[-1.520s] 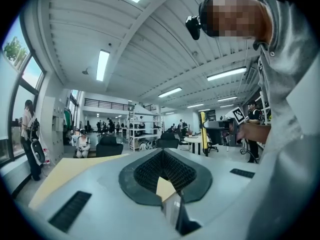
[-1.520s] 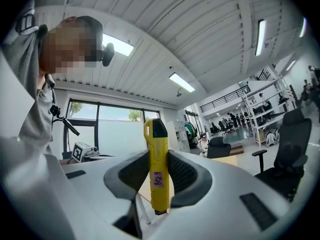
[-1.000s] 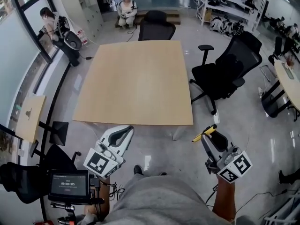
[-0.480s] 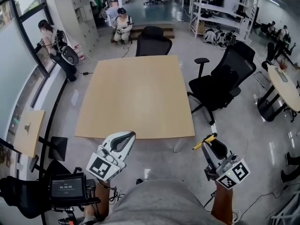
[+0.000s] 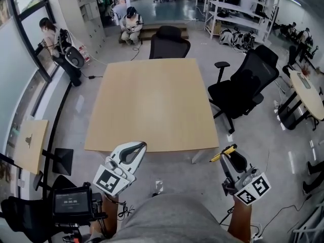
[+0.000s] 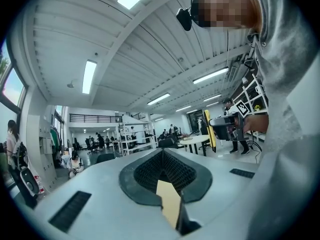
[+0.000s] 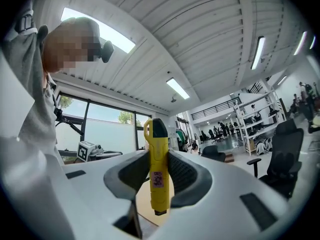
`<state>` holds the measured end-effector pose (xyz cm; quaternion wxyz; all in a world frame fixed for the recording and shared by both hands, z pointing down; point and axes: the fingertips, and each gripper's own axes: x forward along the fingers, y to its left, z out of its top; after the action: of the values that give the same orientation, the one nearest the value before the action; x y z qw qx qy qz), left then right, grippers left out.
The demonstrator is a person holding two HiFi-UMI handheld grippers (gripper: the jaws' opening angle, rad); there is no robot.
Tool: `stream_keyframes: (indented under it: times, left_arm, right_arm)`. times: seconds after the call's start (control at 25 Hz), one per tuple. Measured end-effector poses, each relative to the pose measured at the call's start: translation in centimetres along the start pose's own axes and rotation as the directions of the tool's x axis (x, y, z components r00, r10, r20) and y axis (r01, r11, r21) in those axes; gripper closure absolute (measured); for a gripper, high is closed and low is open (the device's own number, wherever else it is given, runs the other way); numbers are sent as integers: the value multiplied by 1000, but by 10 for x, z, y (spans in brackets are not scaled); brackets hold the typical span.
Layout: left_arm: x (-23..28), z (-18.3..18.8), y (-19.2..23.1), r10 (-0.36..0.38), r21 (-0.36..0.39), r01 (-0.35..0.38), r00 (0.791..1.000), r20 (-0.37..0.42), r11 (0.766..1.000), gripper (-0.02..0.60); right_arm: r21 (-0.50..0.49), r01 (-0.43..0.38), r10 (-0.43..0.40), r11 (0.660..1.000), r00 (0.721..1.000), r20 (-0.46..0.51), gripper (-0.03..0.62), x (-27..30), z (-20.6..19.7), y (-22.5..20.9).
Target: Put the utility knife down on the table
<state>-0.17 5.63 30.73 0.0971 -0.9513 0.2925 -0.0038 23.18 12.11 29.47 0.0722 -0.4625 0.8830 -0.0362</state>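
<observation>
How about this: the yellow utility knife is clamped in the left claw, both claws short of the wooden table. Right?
Wrong claw: the yellow plastic utility knife is clamped in the right claw, as the right gripper view shows. It and the left claw are short of the light wooden table.

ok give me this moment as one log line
right gripper: shut on utility knife | left gripper: shut, empty | knife status: not yet on table
</observation>
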Motion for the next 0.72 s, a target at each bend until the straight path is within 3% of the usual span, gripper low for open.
stream_keyframes:
  times: [0.4,0.72]
  left_arm:
    - [-18,-29,52,-34,-28,34,999,1,999,575]
    - [-15,-46,82,-10,-65,9,1000,-20,998,575]
  right_arm:
    - [1,49,-49,999,999,-14,477,49,-25,16]
    - [7,34,-34,999,998,-52,477,83,-28,9]
